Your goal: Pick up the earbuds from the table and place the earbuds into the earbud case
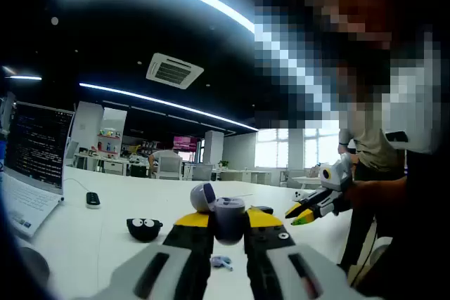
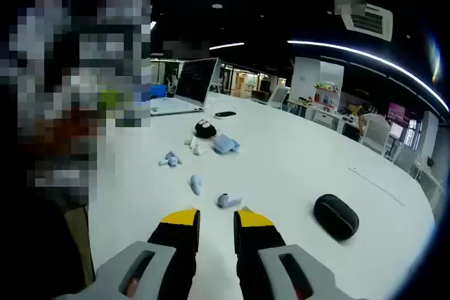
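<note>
My left gripper (image 1: 228, 224) is shut on a grey-blue earbud case (image 1: 229, 216), held up above the white table with its lid (image 1: 202, 195) flipped open to the left. A pale blue earbud (image 1: 221, 263) lies on the table below the jaws. My right gripper (image 2: 215, 224) stands open over the table with nothing between its jaws. Just ahead of it lie two pale blue earbuds (image 2: 228, 201) (image 2: 195, 185), and a third (image 2: 169, 159) farther off. The right gripper (image 1: 315, 205) also comes into the left gripper view from the right, held by a person's hand.
A black round toy with eyes (image 2: 204, 129) (image 1: 144, 228), a light blue case (image 2: 225, 144) and a white piece (image 2: 195, 147) sit mid-table. A black oval pouch (image 2: 336, 216) lies to the right. An open laptop (image 2: 184, 90) (image 1: 31, 166) and a small black device (image 1: 93, 199) stand farther back.
</note>
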### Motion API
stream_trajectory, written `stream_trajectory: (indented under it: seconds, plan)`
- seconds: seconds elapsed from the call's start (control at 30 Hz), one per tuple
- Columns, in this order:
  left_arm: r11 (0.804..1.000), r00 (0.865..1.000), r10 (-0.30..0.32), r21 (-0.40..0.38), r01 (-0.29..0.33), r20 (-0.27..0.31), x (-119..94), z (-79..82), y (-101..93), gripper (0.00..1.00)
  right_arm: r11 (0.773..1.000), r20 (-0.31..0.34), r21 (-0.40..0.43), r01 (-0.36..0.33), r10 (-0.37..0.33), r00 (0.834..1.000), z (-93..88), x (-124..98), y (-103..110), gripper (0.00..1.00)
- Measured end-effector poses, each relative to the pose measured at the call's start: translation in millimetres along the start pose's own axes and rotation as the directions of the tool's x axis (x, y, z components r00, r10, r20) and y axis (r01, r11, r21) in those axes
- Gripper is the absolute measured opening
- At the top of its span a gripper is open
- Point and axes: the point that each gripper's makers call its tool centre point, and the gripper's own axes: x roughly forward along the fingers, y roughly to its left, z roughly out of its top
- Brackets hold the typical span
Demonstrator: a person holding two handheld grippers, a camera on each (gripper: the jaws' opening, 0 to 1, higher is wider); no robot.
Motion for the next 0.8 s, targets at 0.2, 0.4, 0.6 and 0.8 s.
stream_trajectory:
  seconds: [0.2,0.4,0.6,0.8]
  plan:
    - [0.999,0.999,-0.036,-0.008,0.036,0.012,11,-2.5,-1.6,0.18,0.871,-0.202,-0.478,-0.110,0.012,0.979,16.8,-1,-8,0.19]
    - [0.999,0.998,-0.048,-0.003,0.048,0.038,14,1.4,-9.8,0.18,0.451,-0.358,-0.829,-0.332,0.029,0.933,35.9,20,9,0.17]
    - [1.000,0.999,-0.015,0.000,0.015,0.044,8,4.6,-10.2,0.18,0.004,-0.591,-0.806,-0.591,-0.017,0.806,4.8,40,20,0.17]
    - [1.000,0.998,0.014,0.008,-0.015,0.058,1,8.4,-9.2,0.18,-0.478,-0.584,-0.665,-0.574,-0.146,0.799,-1.3,60,5,0.18]
